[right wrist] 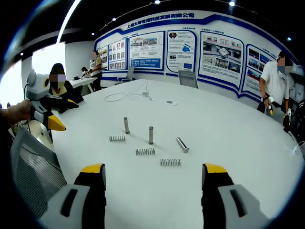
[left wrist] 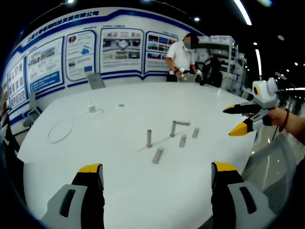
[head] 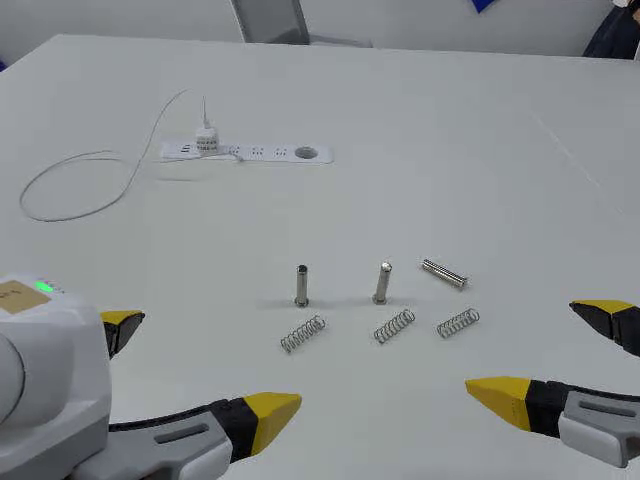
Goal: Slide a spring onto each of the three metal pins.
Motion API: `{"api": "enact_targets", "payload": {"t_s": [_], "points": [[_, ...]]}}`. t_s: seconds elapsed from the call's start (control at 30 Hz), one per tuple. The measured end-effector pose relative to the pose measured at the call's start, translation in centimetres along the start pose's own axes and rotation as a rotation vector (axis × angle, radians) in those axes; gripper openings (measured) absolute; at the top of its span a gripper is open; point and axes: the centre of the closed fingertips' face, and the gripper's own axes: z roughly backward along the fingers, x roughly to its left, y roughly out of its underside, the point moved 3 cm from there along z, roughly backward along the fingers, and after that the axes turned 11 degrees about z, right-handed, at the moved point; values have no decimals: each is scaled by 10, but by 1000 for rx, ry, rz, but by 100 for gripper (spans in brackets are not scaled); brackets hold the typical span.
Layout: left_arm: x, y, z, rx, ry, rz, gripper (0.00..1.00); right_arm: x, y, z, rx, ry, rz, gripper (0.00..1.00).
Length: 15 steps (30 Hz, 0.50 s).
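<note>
The left claw [head: 200, 365] and right claw [head: 532, 348] have yellow-tipped black jaws on pale grey bodies.

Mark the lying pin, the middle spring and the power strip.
lying pin [head: 443, 273]: head view, middle of its shaft.
middle spring [head: 394, 326]: head view, its centre coils.
power strip [head: 262, 153]: head view, its white top face.

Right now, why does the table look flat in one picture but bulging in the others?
Head view: ordinary lens, even soft light, pins and springs sharp with faint shadows. Left and right gripper views: fisheye lenses bow the table into a dome; ceiling strip lights glare.
</note>
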Motion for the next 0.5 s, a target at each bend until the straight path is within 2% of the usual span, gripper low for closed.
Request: {"api": "enact_targets", "payload": {"t_s": [0.5], "points": [[5,1,-2,6,-7,6,96,1,6,0,23,-12,-15,84]]}}
